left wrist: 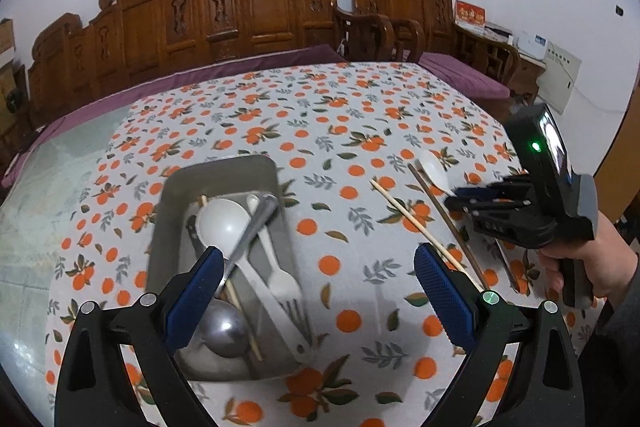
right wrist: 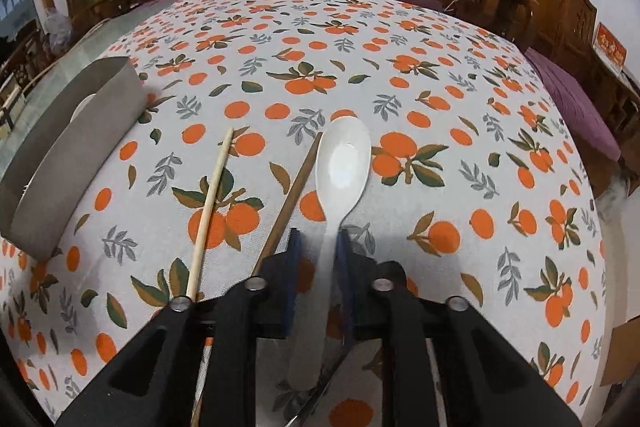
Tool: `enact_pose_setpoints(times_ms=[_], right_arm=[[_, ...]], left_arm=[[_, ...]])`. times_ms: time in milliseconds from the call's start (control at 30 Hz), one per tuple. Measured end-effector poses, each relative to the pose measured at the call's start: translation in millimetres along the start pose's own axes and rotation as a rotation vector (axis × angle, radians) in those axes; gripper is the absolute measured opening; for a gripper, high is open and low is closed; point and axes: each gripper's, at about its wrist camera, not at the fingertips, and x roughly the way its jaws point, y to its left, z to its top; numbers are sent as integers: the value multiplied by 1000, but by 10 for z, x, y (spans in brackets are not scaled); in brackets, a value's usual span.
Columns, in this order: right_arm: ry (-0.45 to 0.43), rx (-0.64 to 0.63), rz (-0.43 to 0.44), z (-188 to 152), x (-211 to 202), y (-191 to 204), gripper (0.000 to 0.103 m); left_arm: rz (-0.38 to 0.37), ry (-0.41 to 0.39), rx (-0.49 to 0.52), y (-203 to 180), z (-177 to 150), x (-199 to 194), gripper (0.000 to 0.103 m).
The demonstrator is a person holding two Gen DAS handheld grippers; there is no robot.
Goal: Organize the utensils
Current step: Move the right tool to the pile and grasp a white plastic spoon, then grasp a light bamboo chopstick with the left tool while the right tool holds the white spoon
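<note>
My right gripper (right wrist: 318, 247) was closed on the handle of the white spoon (right wrist: 344, 163); both blue pads pressed its sides, and the bowl of the spoon pointed away from me over the tablecloth (right wrist: 440, 107) with the orange fruit print. I could not tell whether the spoon was lifted or touching the cloth. Just left of it lay the dark brown chopstick (right wrist: 296, 187), and further left the pale bamboo chopstick (right wrist: 210, 211), both flat on the cloth and apart from each other. Under my right gripper a metal utensil (right wrist: 320, 395) showed a little, but I could not tell which kind.

My left gripper (left wrist: 320, 287) hung above the table with the fingers wide apart and nothing between them. Its left finger (left wrist: 196, 283) was over the gray metal tray (left wrist: 216, 171). In the tray were a large white spoon (left wrist: 222, 223), a white plastic fork (left wrist: 280, 279), a metal ladle (left wrist: 224, 331), a thin bamboo stick and some other pieces, lying across each other.
</note>
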Motion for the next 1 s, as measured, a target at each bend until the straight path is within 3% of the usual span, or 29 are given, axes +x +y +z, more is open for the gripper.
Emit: enact_pose_setpoints(times_ms=[133, 433, 700, 867, 933, 1000], right_arm=[[0, -14, 6, -7, -12, 21, 9], [-185, 172, 79, 22, -521, -502, 9], [-175, 260, 60, -148, -540, -896, 9], [-176, 288, 68, -182, -522, -969, 9], [-177, 283, 72, -181, -527, -952, 9], [-176, 275, 75, -180, -523, -922, 9]], left_arm=[[2, 20, 20, -203, -21, 24, 92], [-21, 71, 37, -629, 44, 285, 92], [-45, 163, 14, -825, 95, 748, 92], [-11, 223, 40, -1019, 82, 1064, 92], [13, 235, 63, -1074, 64, 1125, 89], [30, 252, 72, -1098, 40, 1169, 80]])
